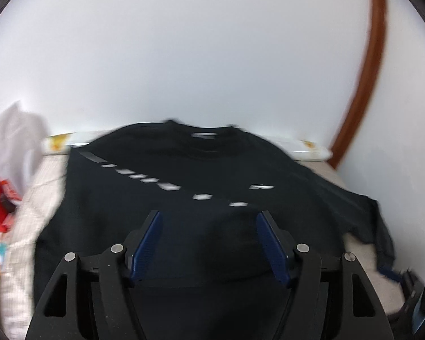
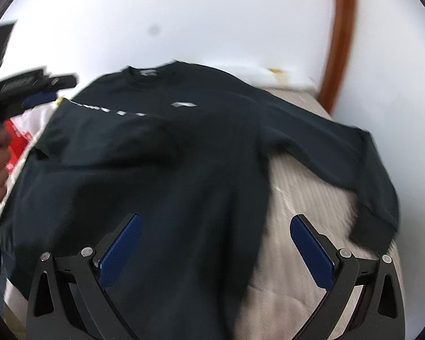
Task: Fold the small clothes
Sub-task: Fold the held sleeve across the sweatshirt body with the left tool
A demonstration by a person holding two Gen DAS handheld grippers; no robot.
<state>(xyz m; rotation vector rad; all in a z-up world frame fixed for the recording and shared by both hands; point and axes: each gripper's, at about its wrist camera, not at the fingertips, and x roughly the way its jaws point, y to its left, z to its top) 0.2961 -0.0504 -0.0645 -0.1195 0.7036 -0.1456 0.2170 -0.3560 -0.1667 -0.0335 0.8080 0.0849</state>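
Black sweatshirt (image 2: 161, 170) spread front-up on pale quilted bed cover (image 2: 306, 198), collar toward white wall (image 1: 184, 56), left sleeve folded in across chest, right sleeve (image 2: 362, 167) trailing over bed edge. Left gripper (image 1: 208, 218) held released above lower body of garment, blue pads (image 1: 147, 243) apart, nothing between. Right gripper (image 2: 215, 221) likewise spread wide, straddling hem edge, empty; white and red clothes (image 1: 11, 153) heaped beside sweatshirt.

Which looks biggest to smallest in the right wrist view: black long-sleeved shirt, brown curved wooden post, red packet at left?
1. black long-sleeved shirt, by far.
2. brown curved wooden post.
3. red packet, partly hidden, so its true size is unsure.
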